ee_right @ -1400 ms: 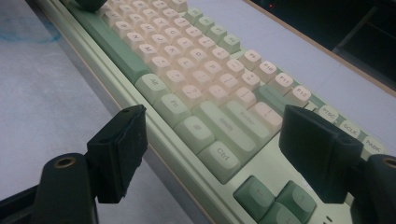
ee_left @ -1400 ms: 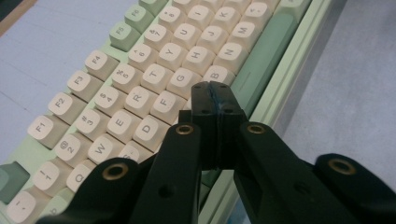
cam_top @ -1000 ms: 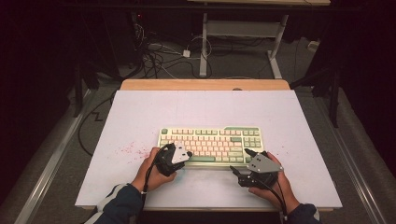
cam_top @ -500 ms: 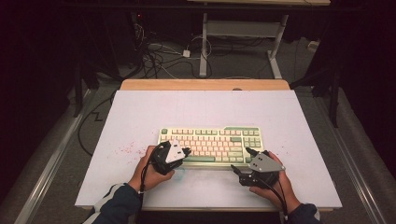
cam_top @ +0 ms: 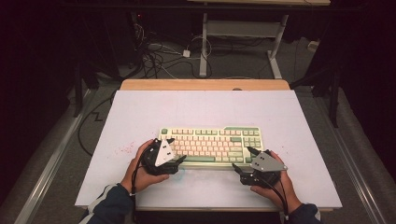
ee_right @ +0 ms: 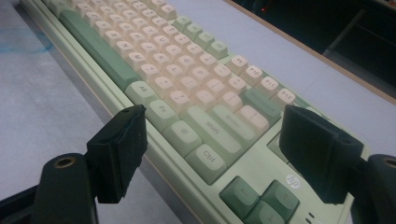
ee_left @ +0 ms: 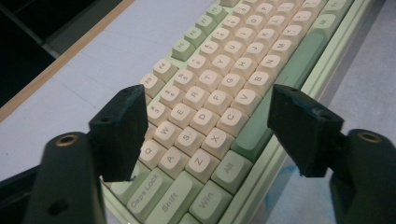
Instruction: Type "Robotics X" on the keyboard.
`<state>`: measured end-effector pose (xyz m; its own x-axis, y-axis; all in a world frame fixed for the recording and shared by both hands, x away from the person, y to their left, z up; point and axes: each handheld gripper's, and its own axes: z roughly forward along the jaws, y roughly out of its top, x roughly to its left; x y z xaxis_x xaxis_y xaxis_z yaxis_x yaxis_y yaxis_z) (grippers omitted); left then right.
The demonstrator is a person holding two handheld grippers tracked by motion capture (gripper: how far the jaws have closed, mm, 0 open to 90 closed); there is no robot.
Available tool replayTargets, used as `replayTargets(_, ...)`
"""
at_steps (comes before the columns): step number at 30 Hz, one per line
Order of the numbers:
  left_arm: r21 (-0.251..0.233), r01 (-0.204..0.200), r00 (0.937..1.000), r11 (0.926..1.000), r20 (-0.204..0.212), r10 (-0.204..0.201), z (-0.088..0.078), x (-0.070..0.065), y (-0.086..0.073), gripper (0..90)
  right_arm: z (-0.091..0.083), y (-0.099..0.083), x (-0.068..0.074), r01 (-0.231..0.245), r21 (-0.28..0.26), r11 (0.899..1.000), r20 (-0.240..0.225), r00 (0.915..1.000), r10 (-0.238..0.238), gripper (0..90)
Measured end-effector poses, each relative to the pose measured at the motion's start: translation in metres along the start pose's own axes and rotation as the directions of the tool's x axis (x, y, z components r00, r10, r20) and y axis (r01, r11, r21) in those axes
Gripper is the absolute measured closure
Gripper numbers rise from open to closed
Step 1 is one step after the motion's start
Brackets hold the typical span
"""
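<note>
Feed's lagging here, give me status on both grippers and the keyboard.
Left gripper just opened, nothing between jaws. Right gripper open at right end. Cream-and-green mechanical keyboard flat on white table. Nothing in the way.
</note>
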<state>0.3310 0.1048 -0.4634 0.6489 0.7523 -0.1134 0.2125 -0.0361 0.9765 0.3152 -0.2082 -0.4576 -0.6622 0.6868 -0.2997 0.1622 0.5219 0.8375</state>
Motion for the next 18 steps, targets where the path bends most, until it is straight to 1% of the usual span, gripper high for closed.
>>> replayTargets(3,-0.026,0.01,0.9999,0.9996,-0.007,-0.011,-0.009,0.006,-0.001,21.9,0.0,0.0,-0.001,-0.005,-0.001,1.0,0.004,1.0,0.005,24.2)
replayTargets(4,-0.03,0.019,0.9998,0.9994,-0.004,-0.019,-0.012,0.008,-0.001,21.4,-0.001,0.0,-0.001,-0.005,-0.001,1.0,0.006,1.0,0.005,24.2)
replayTargets(7,-0.031,0.017,0.9997,0.9994,-0.016,-0.018,-0.019,0.013,-0.005,18.8,-0.001,0.0,-0.002,-0.007,0.002,1.0,0.01,0.9999,0.007,25.3)
replayTargets(10,-0.018,0.027,0.9989,0.9995,-0.037,-0.027,-0.025,0.019,-0.011,18.8,-0.003,0.001,-0.004,-0.017,0.001,1.0,0.023,0.9996,0.017,27.4)
replayTargets(12,-0.007,0.024,0.9984,0.9997,-0.05,-0.024,-0.028,0.022,-0.015,18.8,-0.005,0.001,-0.008,-0.03,-0.013,0.999,0.028,0.9991,0.031,29.1)
replayTargets(14,0.003,0.022,0.9979,0.9998,-0.061,-0.022,-0.032,0.024,-0.018,18.8,-0.007,0.001,-0.012,-0.052,-0.024,0.998,0.02,0.9984,0.052,29.8)
replayTargets(16,0.003,0.031,0.9971,0.9995,-0.069,-0.03,-0.036,0.026,-0.02,18.8,-0.009,0.002,-0.016,-0.066,-0.018,0.998,0.005,0.9978,0.066,37.1)
replayTargets(18,0.002,0.038,0.9962,0.9993,-0.079,-0.038,-0.039,0.027,-0.021,18.8,-0.009,0.003,-0.019,-0.066,-0.001,0.998,0.019,0.9976,0.066,46.8)
